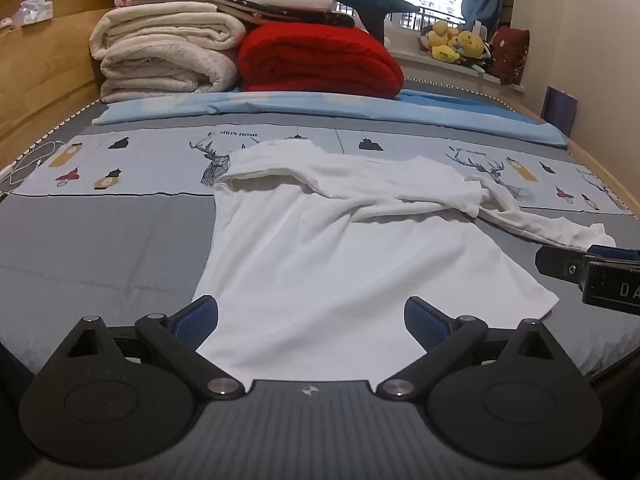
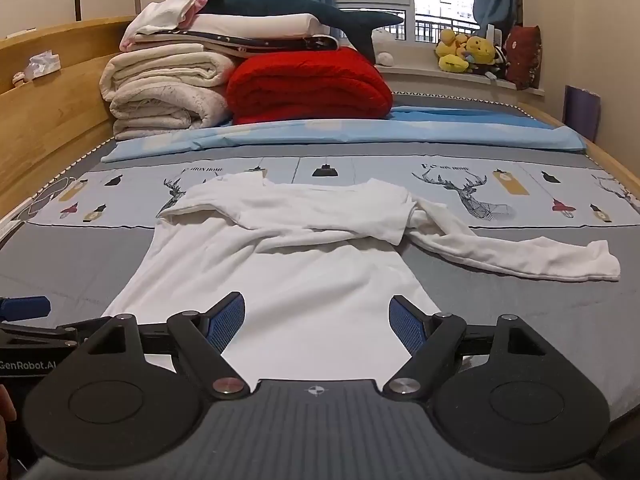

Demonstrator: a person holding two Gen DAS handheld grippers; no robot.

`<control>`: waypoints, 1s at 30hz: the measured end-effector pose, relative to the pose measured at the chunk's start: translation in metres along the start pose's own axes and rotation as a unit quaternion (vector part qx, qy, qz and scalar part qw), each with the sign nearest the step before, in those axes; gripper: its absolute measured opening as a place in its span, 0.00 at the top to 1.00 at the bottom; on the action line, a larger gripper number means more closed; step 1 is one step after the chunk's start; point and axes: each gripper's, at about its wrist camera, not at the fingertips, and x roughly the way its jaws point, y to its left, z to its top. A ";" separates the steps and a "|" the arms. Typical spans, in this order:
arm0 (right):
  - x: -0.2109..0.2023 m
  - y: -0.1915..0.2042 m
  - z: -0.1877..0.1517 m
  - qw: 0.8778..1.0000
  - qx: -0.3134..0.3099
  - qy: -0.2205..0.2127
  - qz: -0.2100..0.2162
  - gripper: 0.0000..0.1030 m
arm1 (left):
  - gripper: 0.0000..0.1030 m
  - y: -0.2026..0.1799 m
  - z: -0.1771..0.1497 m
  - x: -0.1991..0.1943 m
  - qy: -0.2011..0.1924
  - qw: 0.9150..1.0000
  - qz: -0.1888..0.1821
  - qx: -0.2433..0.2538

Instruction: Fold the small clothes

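Observation:
A small white long-sleeved shirt lies on the bed, its hem toward me; it also shows in the right wrist view. Its top part is folded over across the chest, and one sleeve trails out to the right. My left gripper is open and empty, hovering over the hem at the left. My right gripper is open and empty over the hem at the right; it shows at the right edge of the left wrist view.
The bed has a grey and printed blue cover. Stacked cream blankets, a red quilt and a plush shark sit at the far end. A wooden bed frame runs along the left. Plush toys line the windowsill.

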 end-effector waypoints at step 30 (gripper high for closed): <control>-0.001 -0.009 0.004 1.000 0.012 -0.009 -0.007 0.58 | 0.03 0.008 0.014 0.000 -0.028 0.999 -0.001 0.021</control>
